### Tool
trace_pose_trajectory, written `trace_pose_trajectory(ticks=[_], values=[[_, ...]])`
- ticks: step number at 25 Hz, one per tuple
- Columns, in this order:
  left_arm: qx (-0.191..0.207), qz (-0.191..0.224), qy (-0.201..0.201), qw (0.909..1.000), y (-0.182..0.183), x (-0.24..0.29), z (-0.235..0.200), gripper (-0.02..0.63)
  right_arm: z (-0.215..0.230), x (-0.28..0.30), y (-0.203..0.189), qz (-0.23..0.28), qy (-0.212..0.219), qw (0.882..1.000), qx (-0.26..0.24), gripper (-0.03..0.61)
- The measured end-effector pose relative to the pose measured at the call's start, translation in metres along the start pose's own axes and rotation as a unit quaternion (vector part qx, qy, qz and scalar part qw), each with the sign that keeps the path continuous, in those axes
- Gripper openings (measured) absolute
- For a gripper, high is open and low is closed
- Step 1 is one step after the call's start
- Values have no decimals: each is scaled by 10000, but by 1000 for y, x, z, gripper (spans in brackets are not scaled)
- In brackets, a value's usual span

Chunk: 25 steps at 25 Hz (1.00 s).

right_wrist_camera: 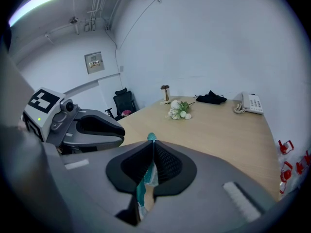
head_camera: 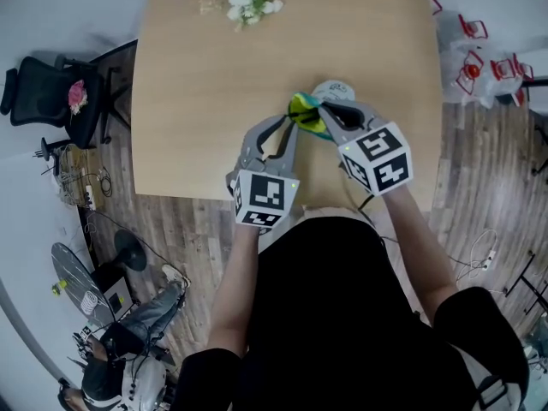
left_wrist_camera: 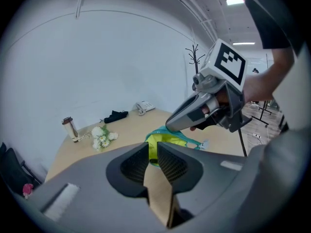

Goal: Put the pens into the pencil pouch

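The pencil pouch (head_camera: 306, 110), teal outside and yellow-green inside, hangs just above the wooden table (head_camera: 205, 101) near its front edge, held from both sides. My left gripper (head_camera: 291, 121) is shut on the yellow-green lining (left_wrist_camera: 154, 148), which fills the narrow gap at its tips (left_wrist_camera: 152, 147). My right gripper (head_camera: 324, 110) is shut on the teal edge (right_wrist_camera: 142, 186), and the fabric runs down between its pads (right_wrist_camera: 152, 144). In the left gripper view the right gripper (left_wrist_camera: 181, 124) sits over the pouch mouth. No pen shows in any view.
White flowers (head_camera: 248, 2) lie at the table's far edge, with a small bottle (left_wrist_camera: 70, 128), a black cloth (right_wrist_camera: 211, 97) and a telephone (right_wrist_camera: 251, 102) beyond. A black chair (head_camera: 51, 92) stands left, bags (head_camera: 479, 58) lie right, and a person (head_camera: 128, 341) sits on the floor.
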<state>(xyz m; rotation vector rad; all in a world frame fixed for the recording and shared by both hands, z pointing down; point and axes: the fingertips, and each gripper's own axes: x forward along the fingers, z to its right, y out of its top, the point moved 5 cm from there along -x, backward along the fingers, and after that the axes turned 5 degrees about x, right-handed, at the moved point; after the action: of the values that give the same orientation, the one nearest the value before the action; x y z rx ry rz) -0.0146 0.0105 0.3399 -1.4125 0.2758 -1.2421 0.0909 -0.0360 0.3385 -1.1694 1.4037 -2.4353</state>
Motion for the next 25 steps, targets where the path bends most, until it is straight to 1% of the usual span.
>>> trace_pose_trajectory(ticks=[6,12,14,16,25], values=[[-249,98,31,9996,11,3,-4,41,10,-4,1,50,-101,9999,-90,20],[-486,155,79,9987,15,5,-7,22,22,-8,2,73,-179,9998,-41,19],[-526,174,91,9984,16,4,-8,17,25,-9,2,105,-205,9997,-28,18],[-554,187,105,9982,17,4,-9,-2,25,-9,1,125,-215,9997,-20,18],[-599,147,-7,9981,16,11,-5,-2,27,-11,-3,128,-233,9996,-7,18]])
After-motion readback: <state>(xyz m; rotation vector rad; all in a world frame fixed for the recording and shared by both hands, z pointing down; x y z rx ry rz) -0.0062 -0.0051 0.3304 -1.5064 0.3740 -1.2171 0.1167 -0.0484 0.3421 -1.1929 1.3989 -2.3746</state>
